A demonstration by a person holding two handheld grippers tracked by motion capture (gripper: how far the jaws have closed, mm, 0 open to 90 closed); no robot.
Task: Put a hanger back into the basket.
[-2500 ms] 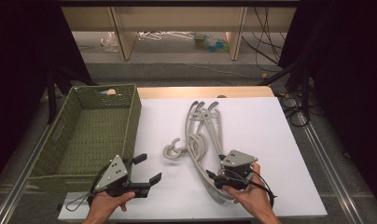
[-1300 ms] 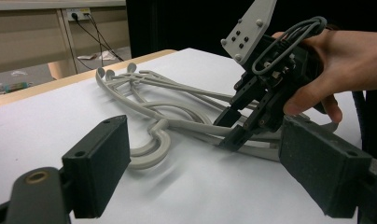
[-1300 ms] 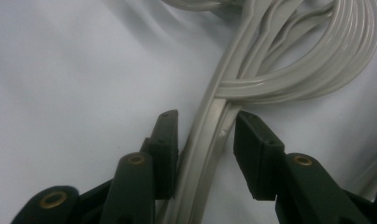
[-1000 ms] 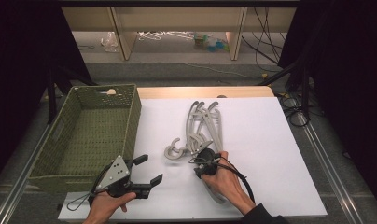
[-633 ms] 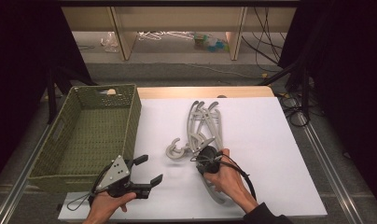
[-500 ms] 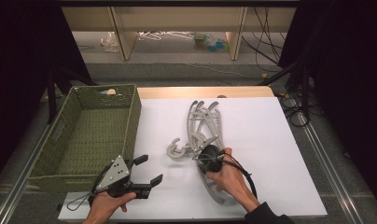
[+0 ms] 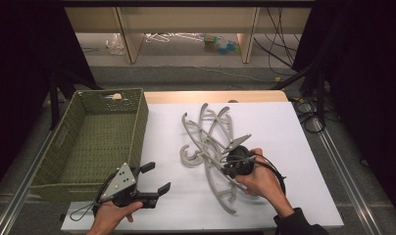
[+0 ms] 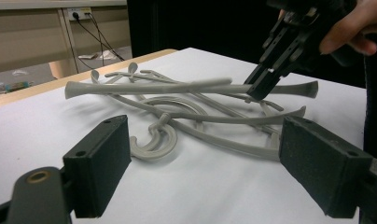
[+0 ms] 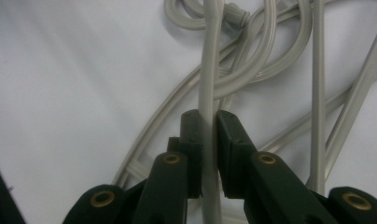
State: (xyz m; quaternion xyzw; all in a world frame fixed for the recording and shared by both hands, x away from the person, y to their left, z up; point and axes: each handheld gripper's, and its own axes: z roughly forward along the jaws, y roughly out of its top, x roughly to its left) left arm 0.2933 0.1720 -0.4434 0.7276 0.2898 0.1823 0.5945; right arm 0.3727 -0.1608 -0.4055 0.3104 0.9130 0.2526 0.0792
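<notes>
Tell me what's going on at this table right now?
A person works with a gripper in each hand over a pile of grey hangers on a white table. The right gripper has just closed on one hanger's arm, its end raised above the pile. The left gripper hangs open near the table's front edge, holding nothing. The green basket stands at the left, with no hanger in it.
</notes>
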